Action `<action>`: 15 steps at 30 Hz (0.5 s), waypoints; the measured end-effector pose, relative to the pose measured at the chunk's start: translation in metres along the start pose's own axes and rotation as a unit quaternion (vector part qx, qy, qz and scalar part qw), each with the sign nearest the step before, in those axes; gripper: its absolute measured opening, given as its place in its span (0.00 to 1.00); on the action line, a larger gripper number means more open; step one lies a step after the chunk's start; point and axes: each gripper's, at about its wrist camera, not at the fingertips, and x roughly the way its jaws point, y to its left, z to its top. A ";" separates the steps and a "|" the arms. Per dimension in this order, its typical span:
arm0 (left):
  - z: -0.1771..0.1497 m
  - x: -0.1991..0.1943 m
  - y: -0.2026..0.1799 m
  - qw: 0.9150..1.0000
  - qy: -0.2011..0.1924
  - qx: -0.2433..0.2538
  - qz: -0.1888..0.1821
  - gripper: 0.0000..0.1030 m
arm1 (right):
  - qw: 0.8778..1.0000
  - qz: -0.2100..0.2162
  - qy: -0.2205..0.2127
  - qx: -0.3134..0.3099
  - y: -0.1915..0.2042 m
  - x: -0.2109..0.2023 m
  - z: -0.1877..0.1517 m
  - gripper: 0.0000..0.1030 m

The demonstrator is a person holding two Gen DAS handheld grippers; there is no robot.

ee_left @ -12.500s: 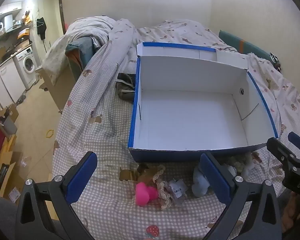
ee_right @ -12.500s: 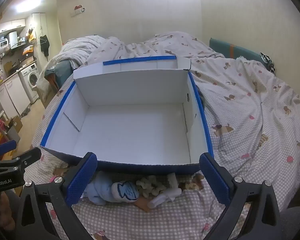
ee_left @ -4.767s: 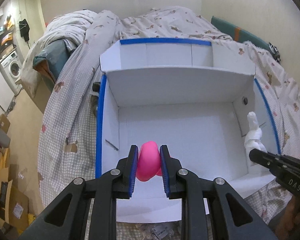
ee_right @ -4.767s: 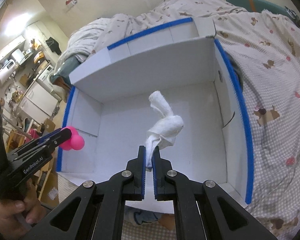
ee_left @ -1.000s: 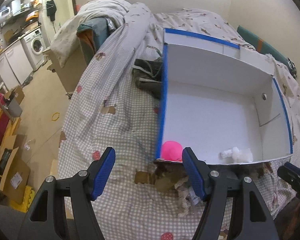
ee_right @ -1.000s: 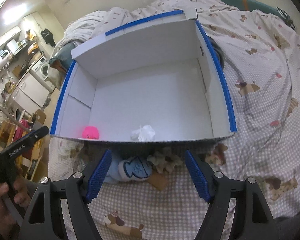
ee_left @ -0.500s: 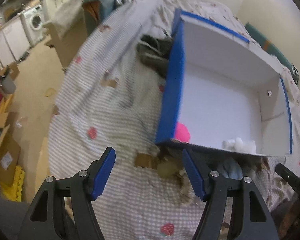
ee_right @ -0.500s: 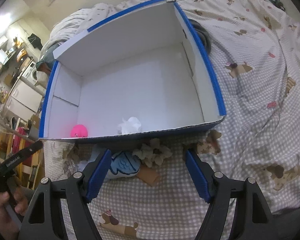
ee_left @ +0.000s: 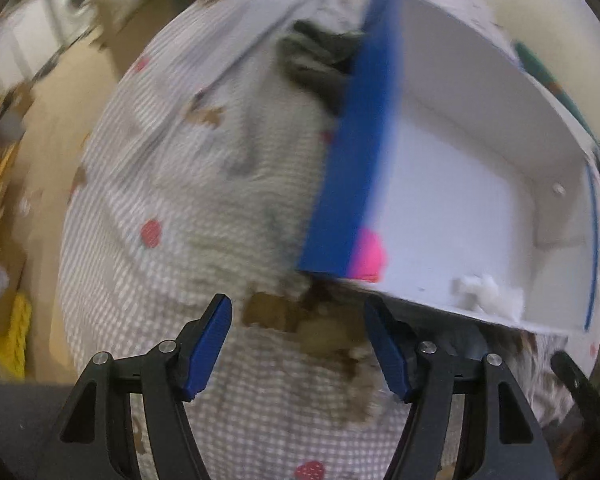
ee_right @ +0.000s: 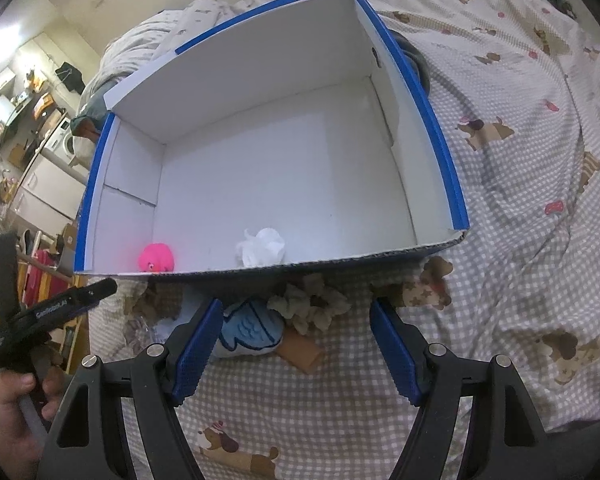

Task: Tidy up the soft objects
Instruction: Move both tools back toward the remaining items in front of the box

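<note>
A white box with blue edges [ee_right: 440,152] stands on the bed; it also shows in the left wrist view [ee_left: 352,184]. Inside lie a pink soft toy [ee_right: 157,257] [ee_left: 367,257] and a white cloth [ee_right: 260,252] [ee_left: 488,296] near the front wall. In front of the box lie a light blue plush [ee_right: 250,332], a beige scrunchie [ee_right: 308,304], a brown tube [ee_right: 300,350] and a star-patterned brown toy [ee_right: 424,292]. My right gripper [ee_right: 296,346] is open and empty over them. My left gripper [ee_left: 300,344] is open and empty above brown soft items [ee_left: 300,320]; the view is blurred.
The checked bedspread [ee_right: 532,200] with dog prints covers the bed. A dark garment [ee_left: 316,60] lies beside the box's left wall. The floor and cardboard boxes [ee_left: 4,312] lie past the bed's left edge. A washing machine [ee_right: 58,140] stands far left.
Both grippers have dropped lower and closer to the soft items in front of the box. The left view has swung and blurred. The pink toy and white cloth stay in the box.
</note>
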 end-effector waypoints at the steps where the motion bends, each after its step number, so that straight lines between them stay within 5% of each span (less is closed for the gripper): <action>1: 0.000 0.004 0.004 1.000 0.010 -0.012 0.003 0.63 | 1.000 0.002 0.000 0.001 0.000 0.001 0.001 0.78; 9: -0.004 0.039 -0.001 0.997 0.077 -0.016 -0.023 0.63 | 1.000 0.008 0.008 -0.008 0.009 0.011 0.004 0.78; 15: -0.005 0.058 -0.010 0.994 0.105 -0.010 -0.027 0.37 | 1.000 0.007 0.011 -0.007 0.009 0.013 0.005 0.78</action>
